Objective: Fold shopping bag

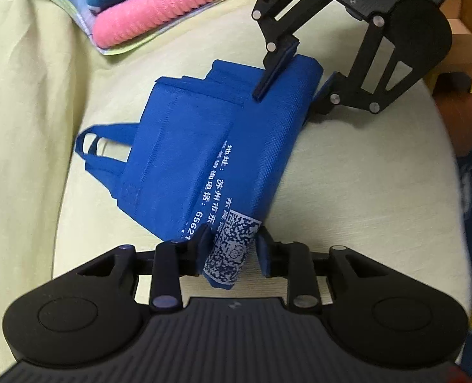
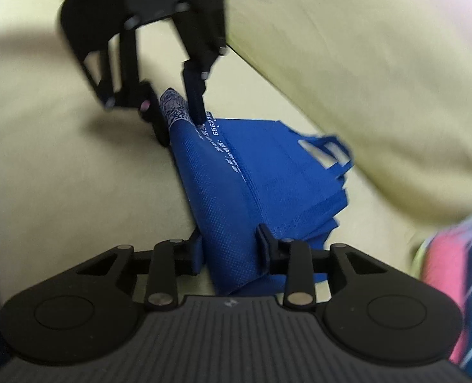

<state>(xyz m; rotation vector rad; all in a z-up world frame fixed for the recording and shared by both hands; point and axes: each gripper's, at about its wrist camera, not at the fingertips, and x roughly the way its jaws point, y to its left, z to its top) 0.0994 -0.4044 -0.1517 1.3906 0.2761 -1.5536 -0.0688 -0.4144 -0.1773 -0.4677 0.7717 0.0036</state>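
Blue bag [image 1: 204,159], partly folded, lying on pale yellow-green cover [image 1: 28,127], raised along one long folded edge between two grippers. Left gripper [image 1: 232,252] straddling the corner printed with a QR patch [image 1: 229,249]; one pad against the cloth, the other apparently just clear, so a firm hold not confirmed. Right gripper [image 2: 231,249] at the opposite end of the same edge, jaws partway closed around the fold, pads seemingly touching cloth; grip likely but not certain through the blur. Risks, as judged: with either hold loose, slippage of the lifted edge and collapse of the fold back onto the lower layers; with uneven pulling between the two ends, skewing of the crease and misaligned layers; trailing handles [image 1: 98,153] possibly caught under the body when laid over, leaving a bulge; stiff woven cloth prone to springing open once let go. Count: one bag, two handle loops visible, two grippers, one stack of folded textiles [image 1: 159,16] on the far side, pink and dark blue pieces among them, well apart from the bag.
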